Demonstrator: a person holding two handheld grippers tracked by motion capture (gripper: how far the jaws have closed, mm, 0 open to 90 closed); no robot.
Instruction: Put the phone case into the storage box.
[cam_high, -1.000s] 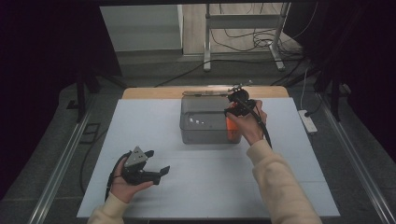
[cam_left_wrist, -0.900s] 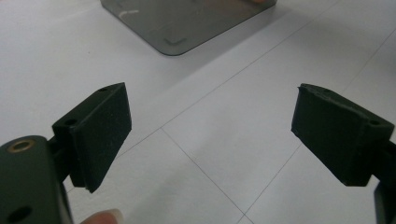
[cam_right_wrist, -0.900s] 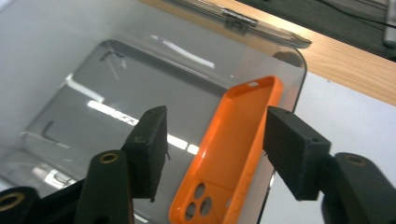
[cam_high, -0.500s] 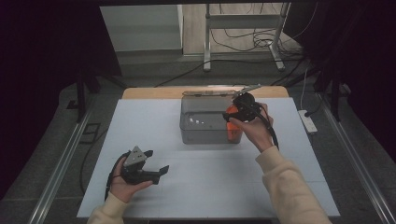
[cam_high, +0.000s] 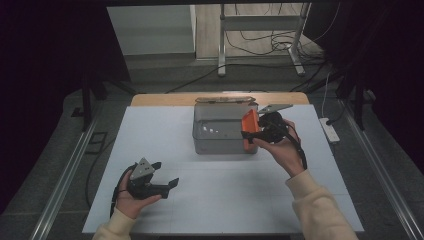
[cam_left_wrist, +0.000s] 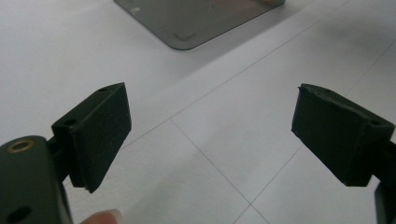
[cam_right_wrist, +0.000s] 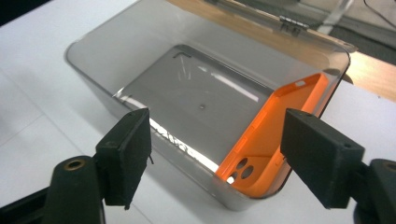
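Leaning on edge, orange phone case (cam_right_wrist: 266, 140) lies along the tin's (cam_right_wrist: 140, 60) wall.

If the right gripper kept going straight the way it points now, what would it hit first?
Probably the near wall of the metal box, though depth is unclear. The right gripper stands open, its jaws having just opened, and the orange phone case leans inside.

In the right gripper view, the near wall of the grey metal box (cam_right_wrist: 154, 140) is hiding the lower end of the orange plastic phone case (cam_right_wrist: 275, 135) leaning inside it. In the left gripper view, the top edge is cutting off all but a corner of the box (cam_left_wrist: 196, 23). In the high view, the case (cam_high: 249, 127) is blocking the box's right wall.
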